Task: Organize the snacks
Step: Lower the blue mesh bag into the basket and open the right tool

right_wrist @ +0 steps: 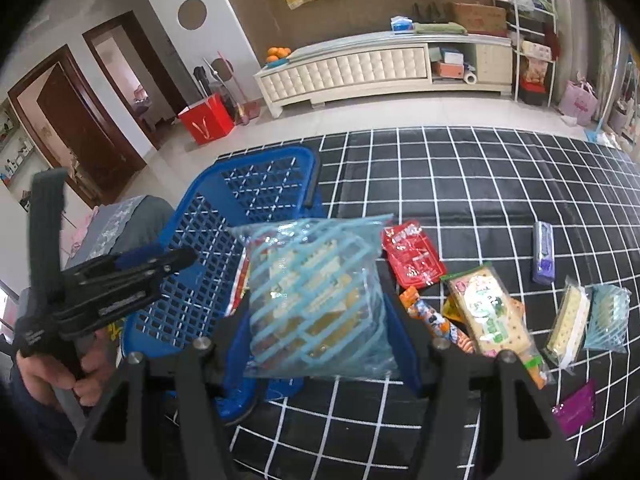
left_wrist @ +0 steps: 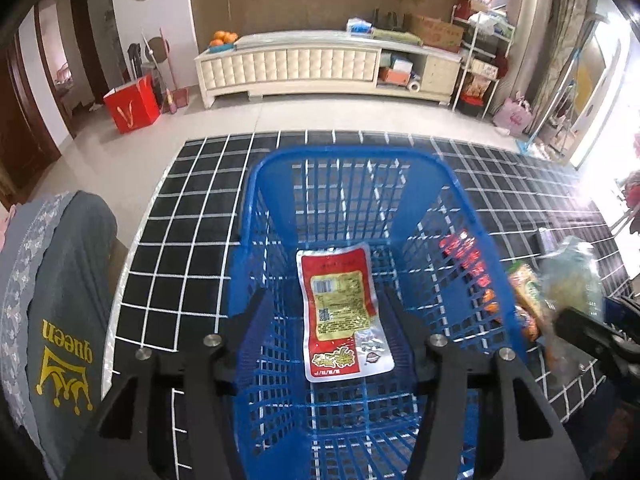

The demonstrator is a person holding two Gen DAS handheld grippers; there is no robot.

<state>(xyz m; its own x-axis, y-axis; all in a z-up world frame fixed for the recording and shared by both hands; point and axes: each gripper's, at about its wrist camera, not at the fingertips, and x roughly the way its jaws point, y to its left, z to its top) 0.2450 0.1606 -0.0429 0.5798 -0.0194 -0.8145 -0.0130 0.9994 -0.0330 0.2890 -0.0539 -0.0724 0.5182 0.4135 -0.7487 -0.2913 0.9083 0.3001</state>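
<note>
A pale blue snack bag (right_wrist: pixel 316 300) is clamped in the right tongs (right_wrist: pixel 320 344), held just right of the blue basket (left_wrist: pixel 256 216) and above the black checked worktop (right_wrist: pixel 460 184). Inside the basket a red and yellow packet (left_wrist: pixel 340 312) lies flat on the bottom. The left tongs (left_wrist: pixel 324 320) hang over it with their fingers (left_wrist: pixel 250 320) apart and nothing between them. More snacks lie on the worktop to the right: a red packet (right_wrist: pixel 412 256), a biscuit pack (right_wrist: pixel 488 316), a purple packet (right_wrist: pixel 543 252).

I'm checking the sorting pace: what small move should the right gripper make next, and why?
Probably carry the light-blue striped bag, clamped in the right gripper, left over the blue basket and release. Only one red packet lies inside it.
</note>
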